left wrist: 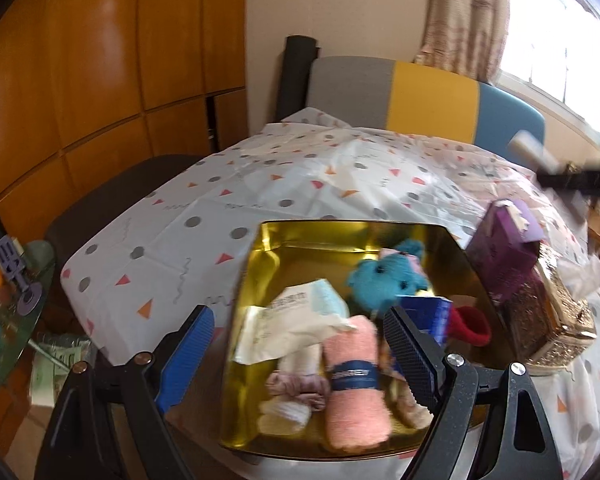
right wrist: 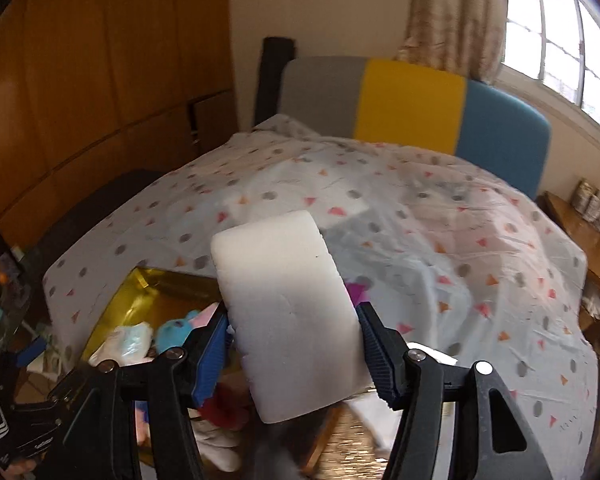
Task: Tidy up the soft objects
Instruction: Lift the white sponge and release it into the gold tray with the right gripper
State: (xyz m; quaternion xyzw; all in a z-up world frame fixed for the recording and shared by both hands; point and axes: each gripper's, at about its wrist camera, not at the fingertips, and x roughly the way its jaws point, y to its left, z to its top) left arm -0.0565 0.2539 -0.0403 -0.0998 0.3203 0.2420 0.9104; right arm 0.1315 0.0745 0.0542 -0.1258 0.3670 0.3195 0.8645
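While the right gripper [right wrist: 292, 344] clamps a white foam block [right wrist: 284, 312] between its 2 blue-padded fingers [right wrist: 374, 344], the block stands tilted above the table and hides much of what lies straight ahead of that camera. Below and to its left, a gold tin box [right wrist: 140, 300] sits on the patterned tablecloth [right wrist: 460, 240], already holding soft things.

From the left wrist view, the left gripper [left wrist: 296, 344] hangs over the near side of that box [left wrist: 260, 264] with its jaws wide apart and nothing between the pads. Inside lie a rolled pink towel [left wrist: 354, 380] with a dark band, a teal knitted toy [left wrist: 384, 276], a white packet [left wrist: 300, 320], a mauve scrunchie [left wrist: 296, 388] and a blue carton [left wrist: 428, 312]; a red knitted piece [left wrist: 470, 326] rests by the box's right wall.

Just beside the box on the right stand a purple box [left wrist: 504, 248] and a gold ornate case [left wrist: 556, 312], crowding that edge. Behind the table is a chair back [left wrist: 420, 96] in grey, yellow and blue, with a curtain [left wrist: 460, 12] and a bright window [left wrist: 560, 28] beyond. A glass side table [left wrist: 12, 332] with clutter stands at the far left.
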